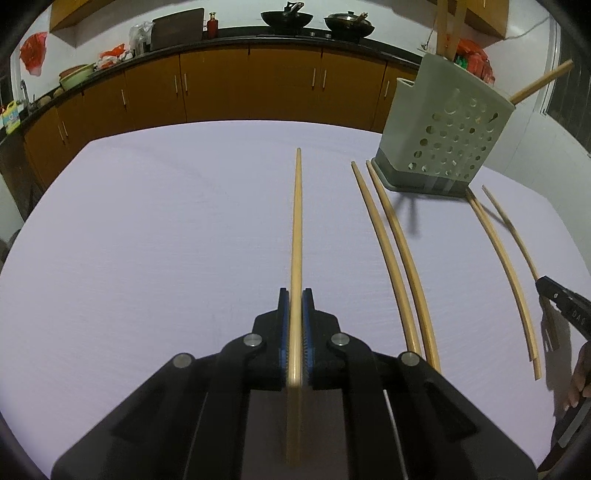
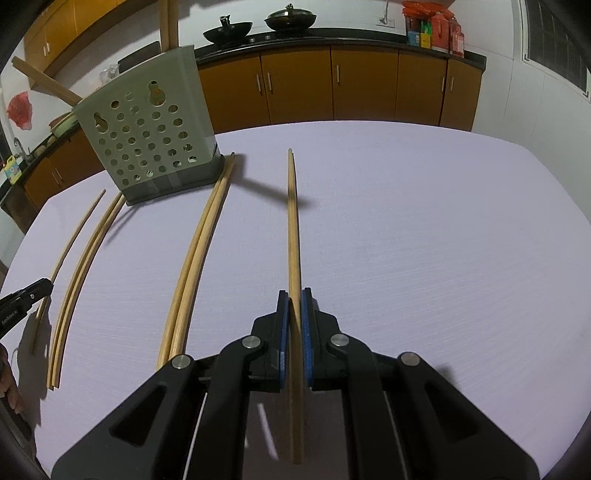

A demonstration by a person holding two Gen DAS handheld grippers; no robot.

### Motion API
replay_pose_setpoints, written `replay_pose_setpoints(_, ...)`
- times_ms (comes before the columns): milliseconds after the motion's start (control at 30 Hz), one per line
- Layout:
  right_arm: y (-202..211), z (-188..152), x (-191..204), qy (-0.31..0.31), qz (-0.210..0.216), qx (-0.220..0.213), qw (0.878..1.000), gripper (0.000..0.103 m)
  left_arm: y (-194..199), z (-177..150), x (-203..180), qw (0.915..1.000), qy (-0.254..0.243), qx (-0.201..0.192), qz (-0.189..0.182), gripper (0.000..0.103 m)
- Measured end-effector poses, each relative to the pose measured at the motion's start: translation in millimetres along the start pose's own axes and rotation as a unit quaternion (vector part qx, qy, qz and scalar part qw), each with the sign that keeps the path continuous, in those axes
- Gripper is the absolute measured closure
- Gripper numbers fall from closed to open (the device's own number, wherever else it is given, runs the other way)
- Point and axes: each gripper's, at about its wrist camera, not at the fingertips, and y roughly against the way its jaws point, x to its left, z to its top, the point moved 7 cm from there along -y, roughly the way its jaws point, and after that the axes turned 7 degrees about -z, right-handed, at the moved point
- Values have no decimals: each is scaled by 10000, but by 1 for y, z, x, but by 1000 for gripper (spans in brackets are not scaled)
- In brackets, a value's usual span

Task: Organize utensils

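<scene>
My left gripper (image 1: 295, 295) is shut on a wooden chopstick (image 1: 296, 221) that points forward over the lilac table (image 1: 147, 240). My right gripper (image 2: 294, 295) is shut on another wooden chopstick (image 2: 293, 221), held above the table. A grey perforated utensil holder (image 1: 448, 125) stands at the far right in the left wrist view and at the far left in the right wrist view (image 2: 151, 136), with several chopsticks sticking out of its top. Loose chopstick pairs lie beside it (image 1: 395, 258), (image 1: 506, 273), (image 2: 195, 258), (image 2: 79, 273).
Brown kitchen cabinets (image 1: 251, 85) with a dark counter run behind the table, carrying woks (image 1: 286, 18) and bottles. The right gripper's tip shows at the right edge of the left wrist view (image 1: 561, 302). The left gripper's tip shows at the left edge of the right wrist view (image 2: 26, 295).
</scene>
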Motion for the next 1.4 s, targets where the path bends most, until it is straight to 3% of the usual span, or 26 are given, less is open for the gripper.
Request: replay_pose_setpoints(1400, 3, -3, 3, 12, -26, -6, 10000, 95, -2, 1, -1, 10000, 45, 0, -53, 93)
